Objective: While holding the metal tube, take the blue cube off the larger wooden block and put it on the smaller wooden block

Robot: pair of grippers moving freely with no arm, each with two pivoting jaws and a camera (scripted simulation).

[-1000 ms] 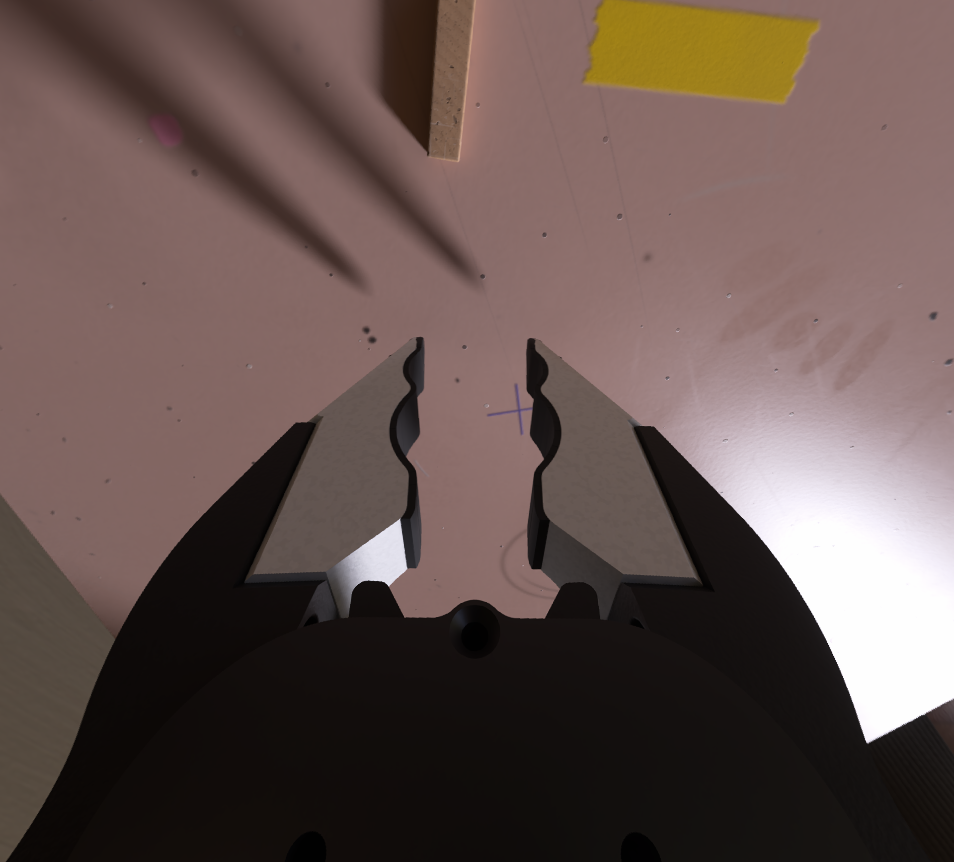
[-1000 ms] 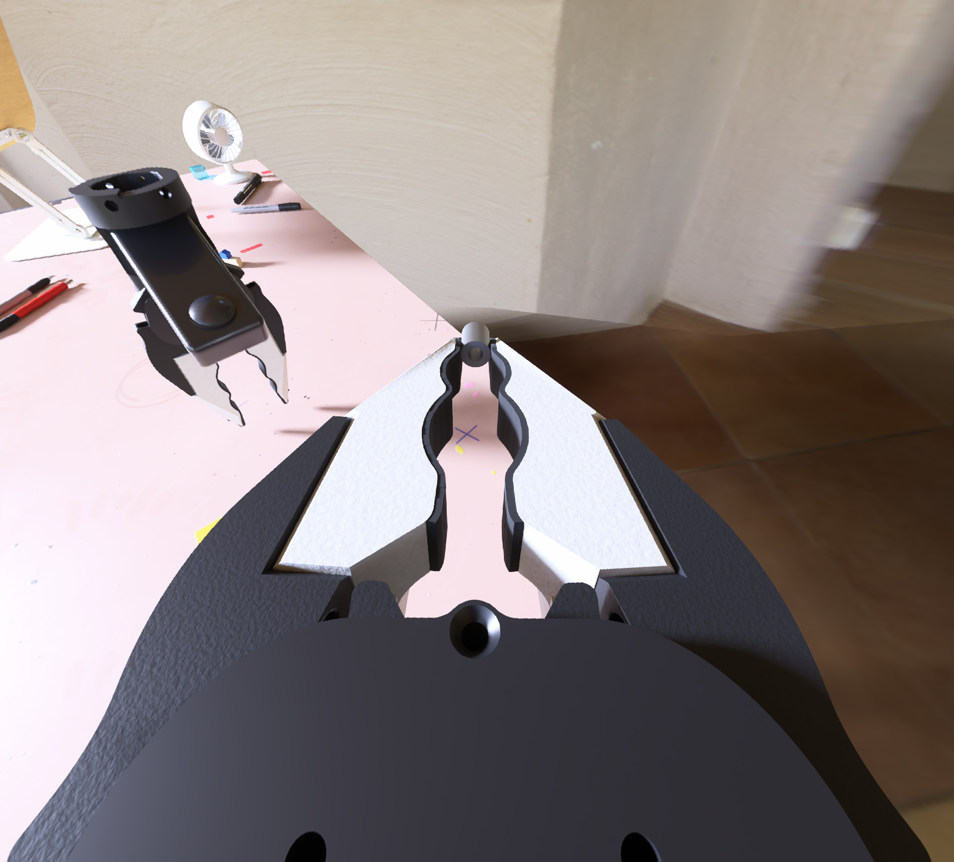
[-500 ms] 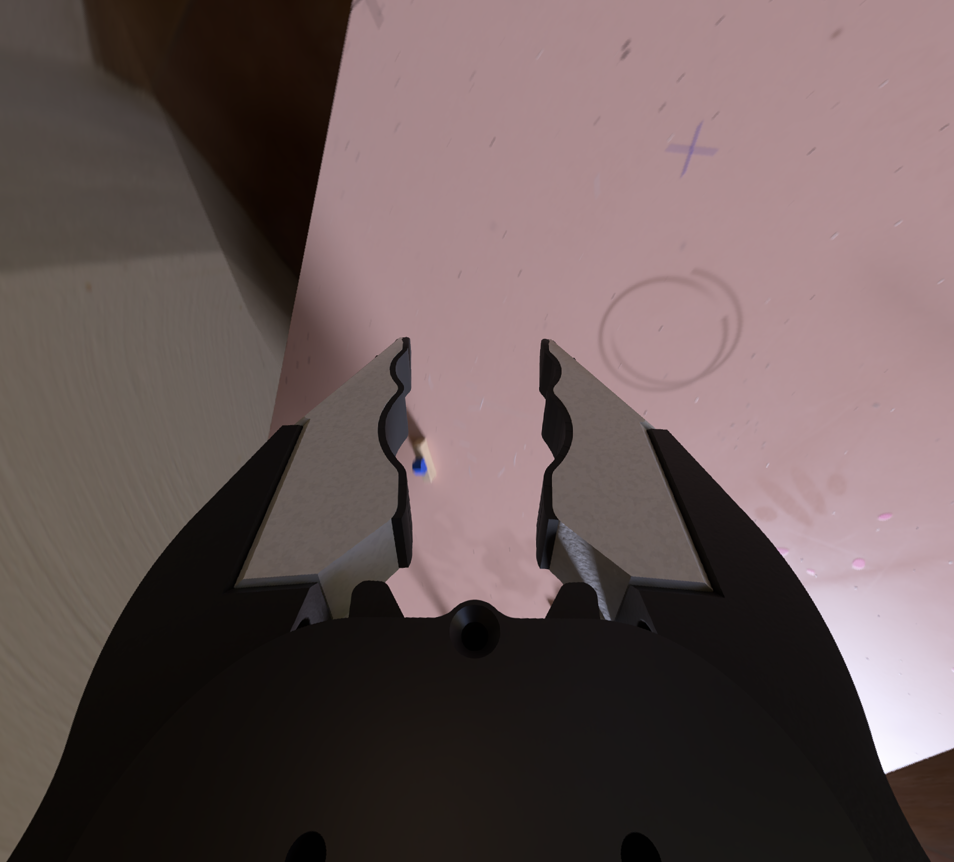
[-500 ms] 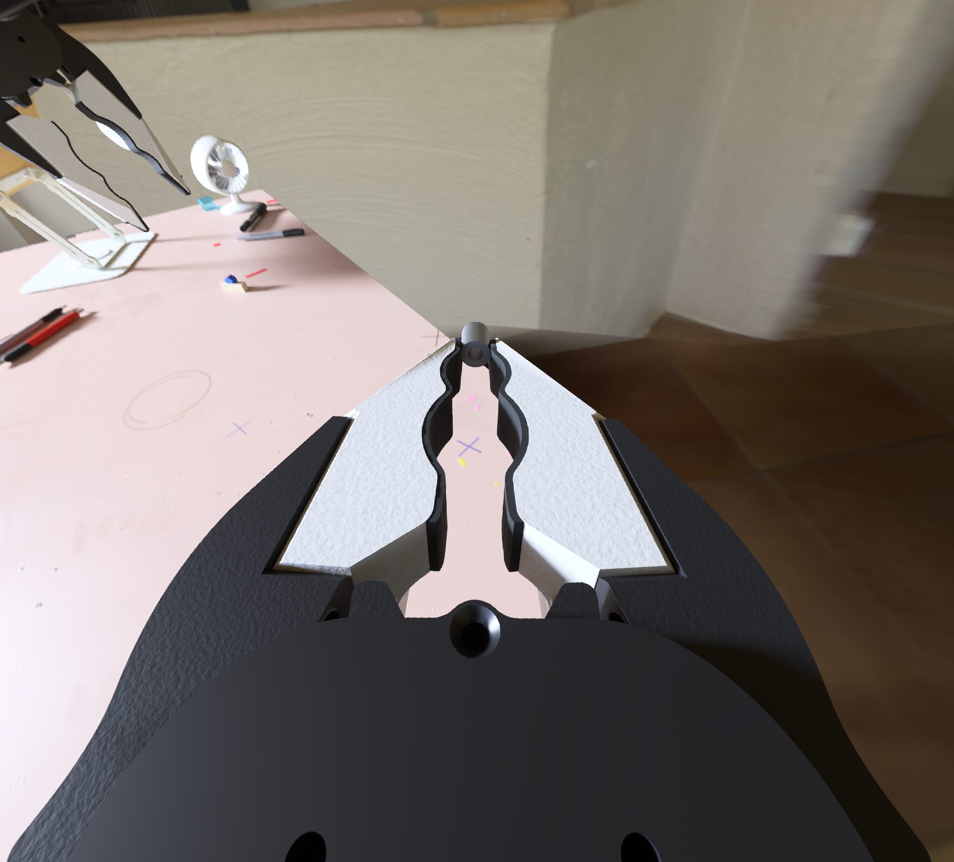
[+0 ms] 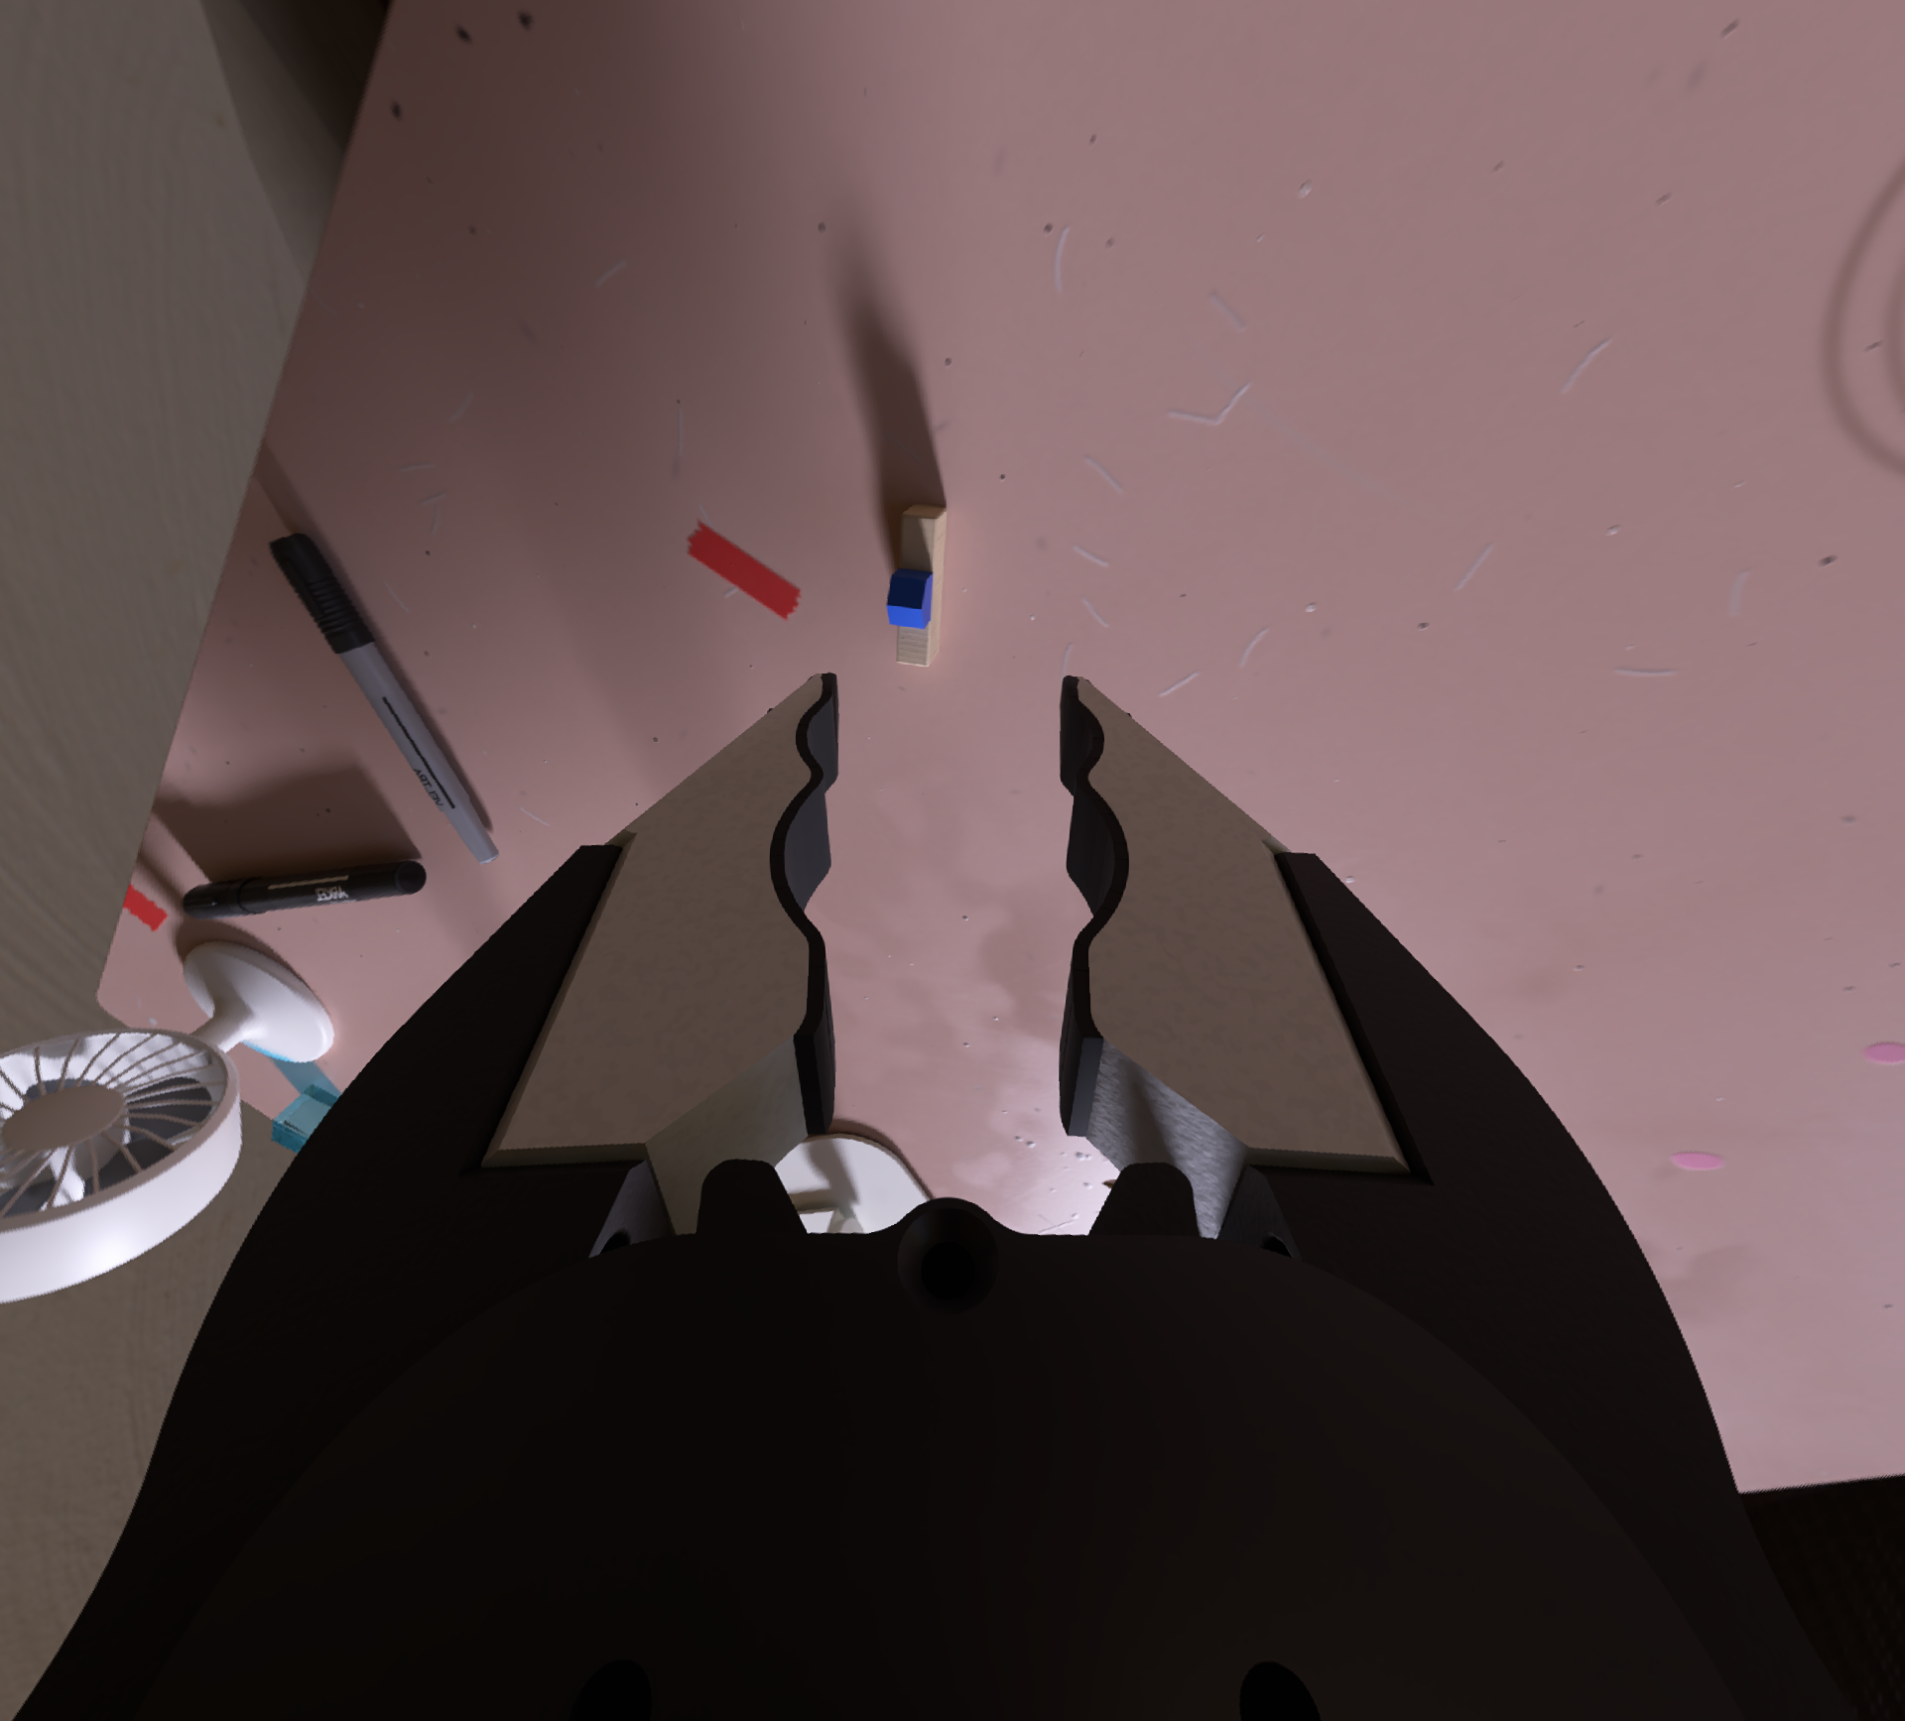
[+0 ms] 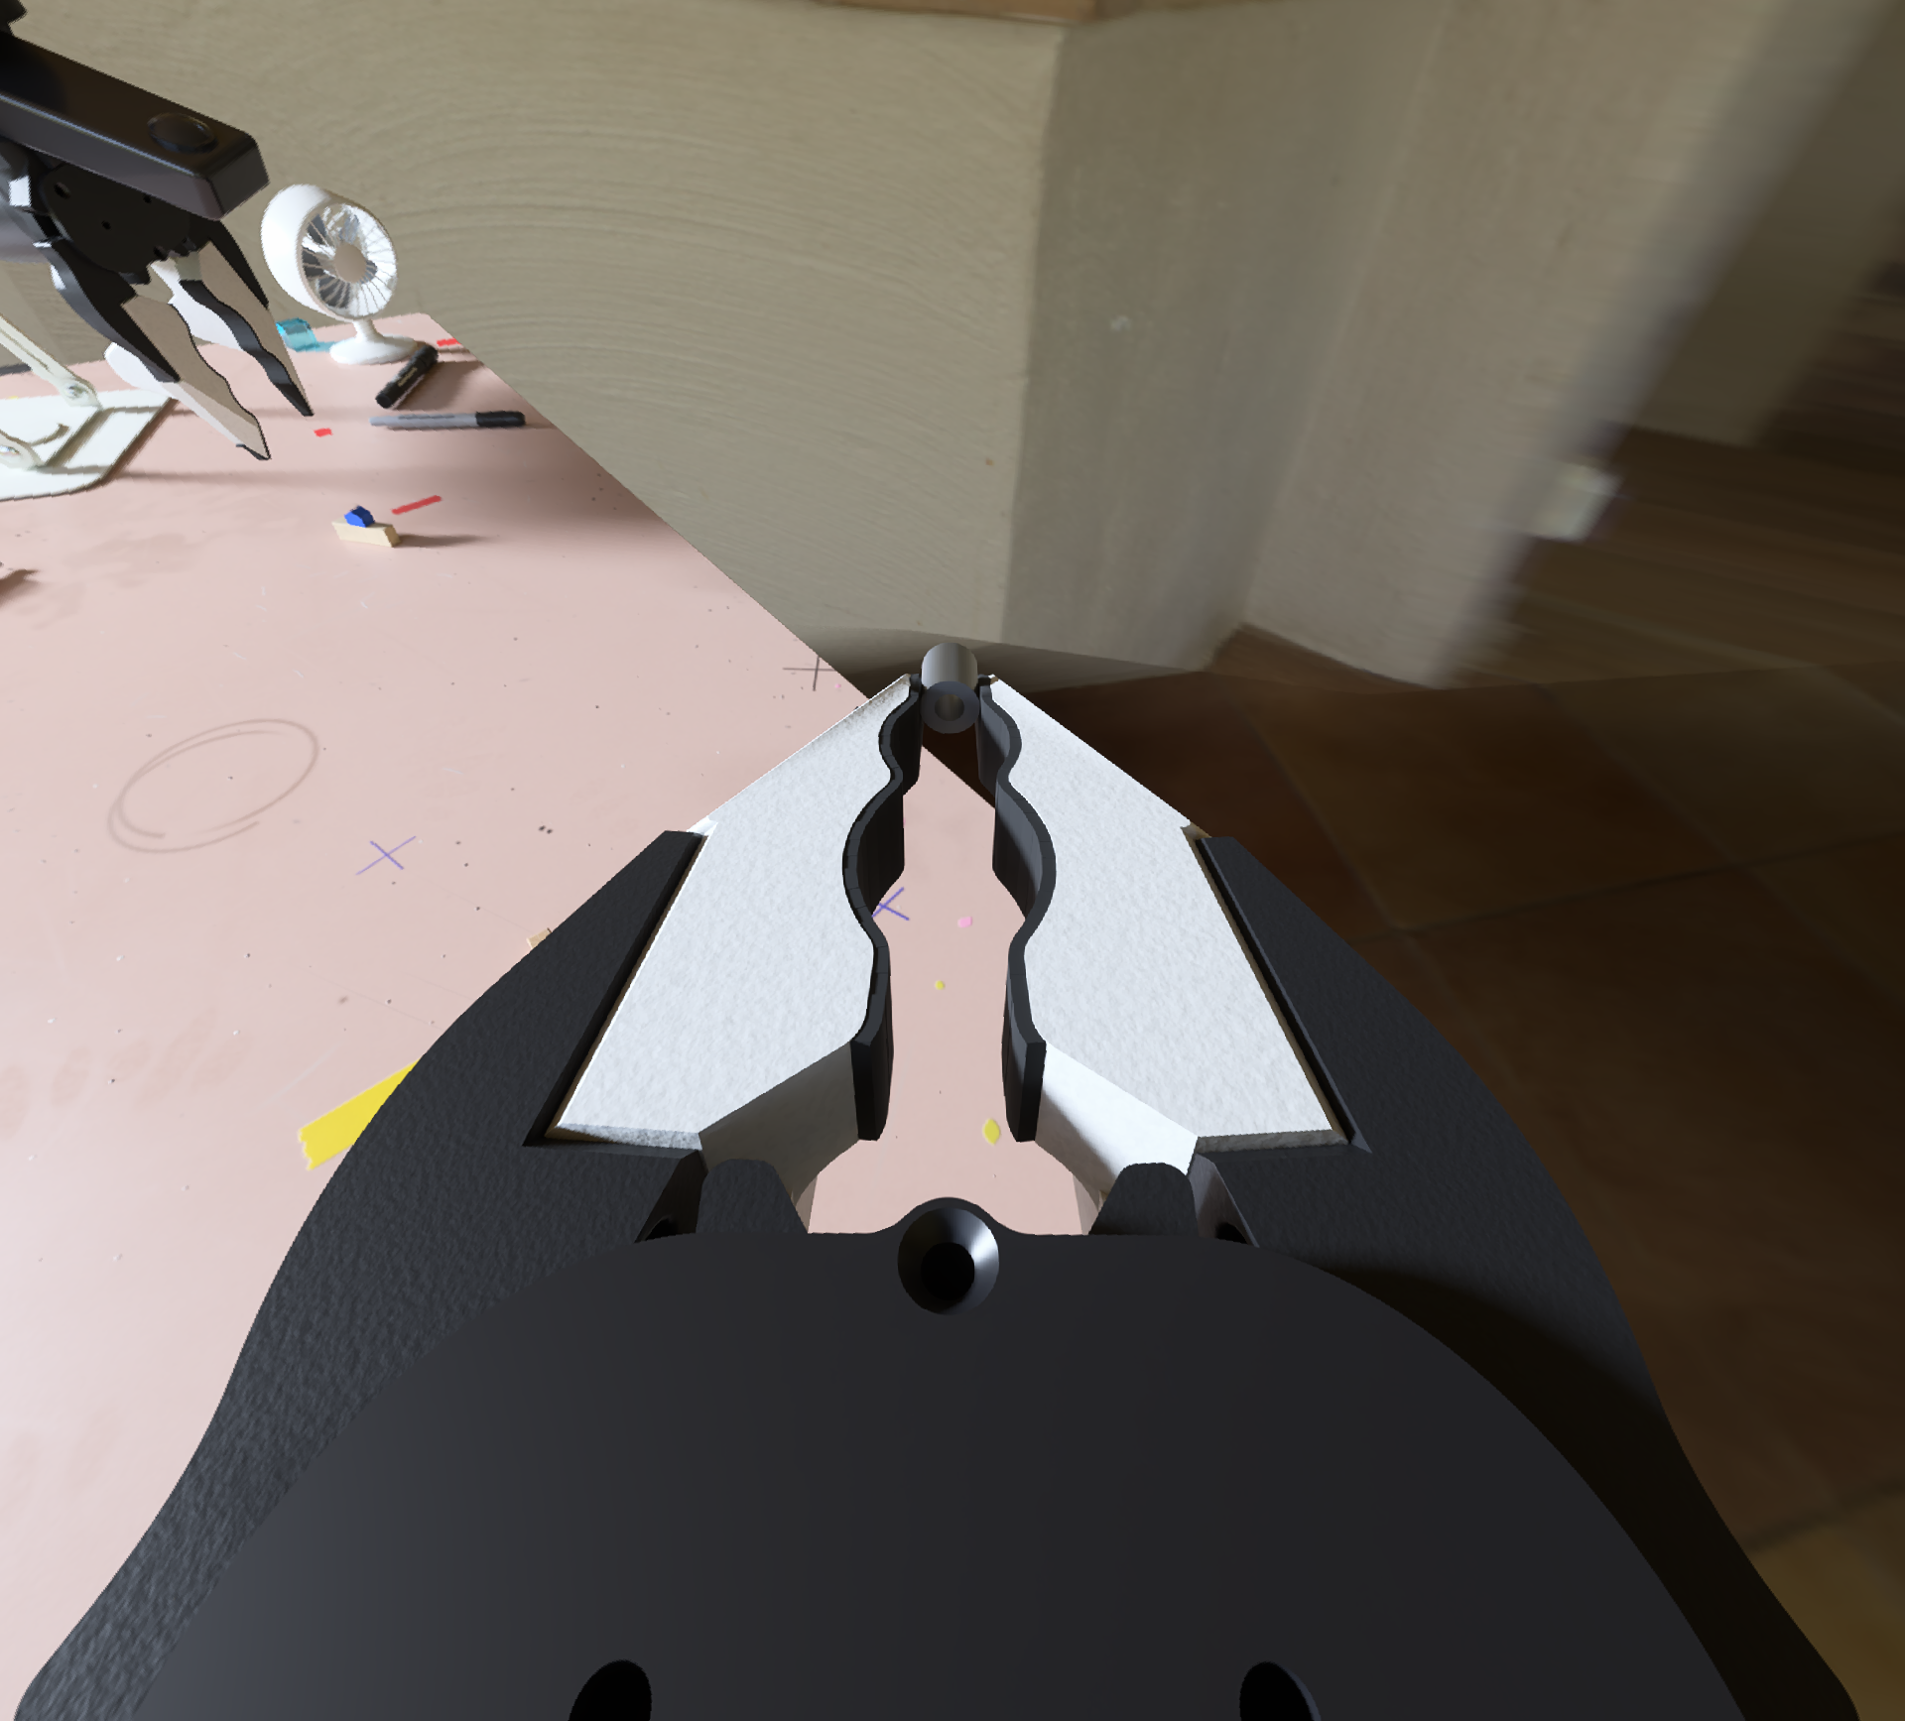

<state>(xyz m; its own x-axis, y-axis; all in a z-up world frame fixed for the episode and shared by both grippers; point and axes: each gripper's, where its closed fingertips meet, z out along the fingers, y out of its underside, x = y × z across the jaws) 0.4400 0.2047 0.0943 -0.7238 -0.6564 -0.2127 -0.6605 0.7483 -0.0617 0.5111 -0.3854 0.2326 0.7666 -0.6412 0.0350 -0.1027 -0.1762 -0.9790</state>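
The blue cube (image 5: 909, 600) sits on a pale wooden block (image 5: 925, 533) on the pink table, just ahead of my left gripper (image 5: 946, 682). That gripper is open and empty and hovers above them. In the right wrist view the cube (image 6: 358, 517) and block (image 6: 369, 535) lie far left, below the left gripper (image 6: 280, 430). My right gripper (image 6: 948, 705) is shut on the short grey metal tube (image 6: 948, 677) at its fingertips, held over the table's corner. A tan sliver (image 6: 538, 938) shows at the edge of the right gripper's body; I cannot tell what it is.
A strip of red tape (image 5: 742, 571) lies left of the cube. A grey marker (image 5: 381, 703), a black marker (image 5: 304, 888) and a white fan (image 5: 103, 1125) stand by the beige wall (image 6: 722, 280). A white stand (image 6: 62, 445) and yellow tape (image 6: 345, 1120) are on the table.
My left gripper has travelled from the middle of the table to the far end and now faces down at the cube and block. My right gripper still holds the tube in place.
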